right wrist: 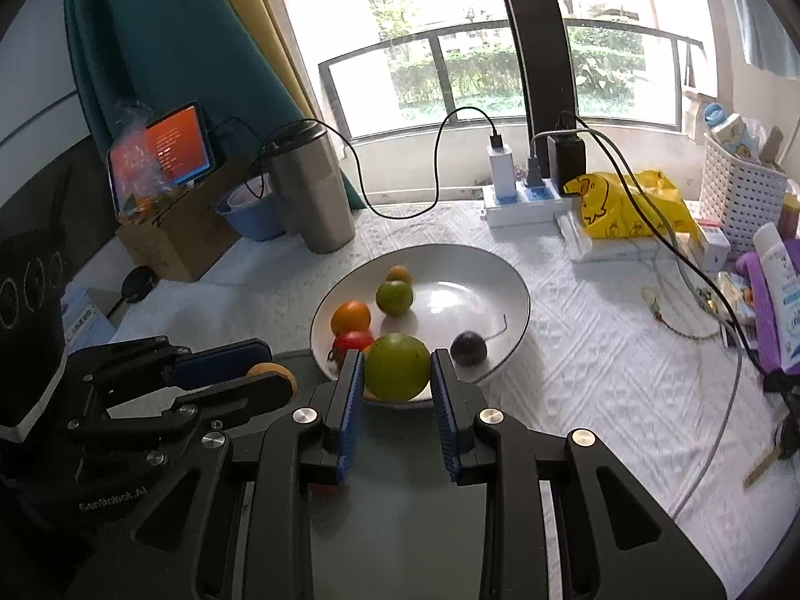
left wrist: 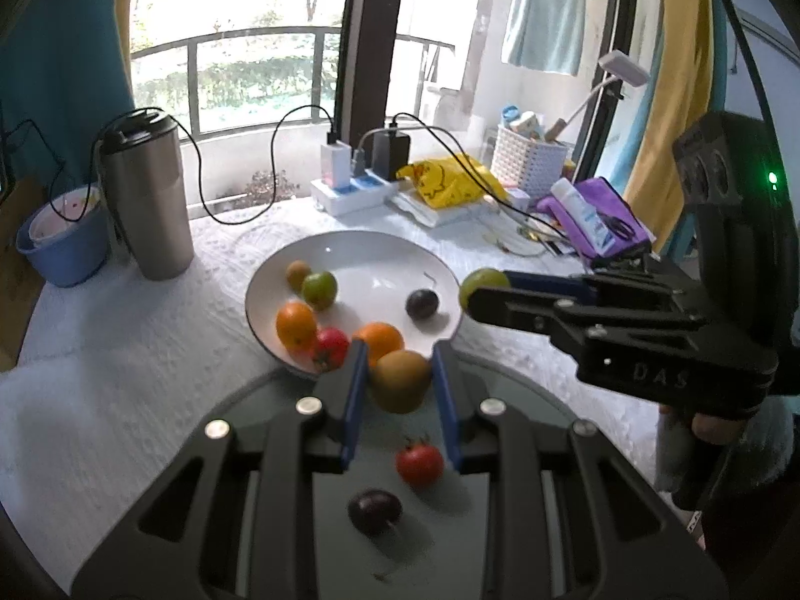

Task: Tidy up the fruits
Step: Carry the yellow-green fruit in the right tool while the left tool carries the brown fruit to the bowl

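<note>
A white plate [left wrist: 370,255] holds several fruits: oranges, a green fruit [left wrist: 319,290], a red tomato [left wrist: 330,347] and a dark plum [left wrist: 422,303]. My left gripper [left wrist: 398,380] is shut on a brown-green fruit [left wrist: 400,380] at the plate's near rim. A tomato [left wrist: 420,462] and a dark plum [left wrist: 375,511] lie on a dark round tray [left wrist: 525,400] below it. My right gripper [right wrist: 396,375] is shut on a green fruit [right wrist: 396,367] above the plate's [right wrist: 480,270] near edge. In the left wrist view it [left wrist: 482,295] reaches in from the right.
A steel tumbler [left wrist: 145,195] and blue bowl [left wrist: 67,237] stand at the back left. A power strip with chargers [left wrist: 355,182], yellow bag [left wrist: 445,180], white basket [left wrist: 530,160] and purple cloth [left wrist: 600,220] crowd the back right. A tablet [right wrist: 160,150] leans on a box.
</note>
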`<state>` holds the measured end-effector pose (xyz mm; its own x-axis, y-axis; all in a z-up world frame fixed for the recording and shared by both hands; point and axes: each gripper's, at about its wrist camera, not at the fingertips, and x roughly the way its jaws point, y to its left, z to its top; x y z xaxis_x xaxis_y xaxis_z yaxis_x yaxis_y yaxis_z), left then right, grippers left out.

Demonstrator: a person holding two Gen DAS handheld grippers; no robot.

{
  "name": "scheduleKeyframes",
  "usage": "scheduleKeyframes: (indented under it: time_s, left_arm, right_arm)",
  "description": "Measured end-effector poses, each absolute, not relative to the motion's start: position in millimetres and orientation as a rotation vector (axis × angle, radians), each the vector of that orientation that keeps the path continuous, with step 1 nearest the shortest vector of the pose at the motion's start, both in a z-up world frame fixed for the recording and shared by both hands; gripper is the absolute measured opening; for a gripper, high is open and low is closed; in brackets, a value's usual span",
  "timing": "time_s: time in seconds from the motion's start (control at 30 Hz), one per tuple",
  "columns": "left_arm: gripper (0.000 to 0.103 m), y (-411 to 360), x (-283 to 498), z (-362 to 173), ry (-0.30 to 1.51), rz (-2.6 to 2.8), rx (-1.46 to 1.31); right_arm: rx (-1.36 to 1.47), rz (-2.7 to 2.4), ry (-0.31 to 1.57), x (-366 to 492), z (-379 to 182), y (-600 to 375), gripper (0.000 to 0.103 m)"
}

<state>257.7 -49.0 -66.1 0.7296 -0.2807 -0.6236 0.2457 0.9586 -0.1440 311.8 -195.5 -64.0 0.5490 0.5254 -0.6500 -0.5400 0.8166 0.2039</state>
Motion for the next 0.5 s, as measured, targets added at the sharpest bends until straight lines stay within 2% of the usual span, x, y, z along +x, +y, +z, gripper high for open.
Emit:
scheduleKeyframes:
  time_s: [0.5]
  left_arm:
    - [0.027,-35.0,311.5,-80.6,0.703,-0.265,-0.082]
  right_arm:
    - [-0.02,0.6,0.808,365.5,-82.6,-192.0,0.029]
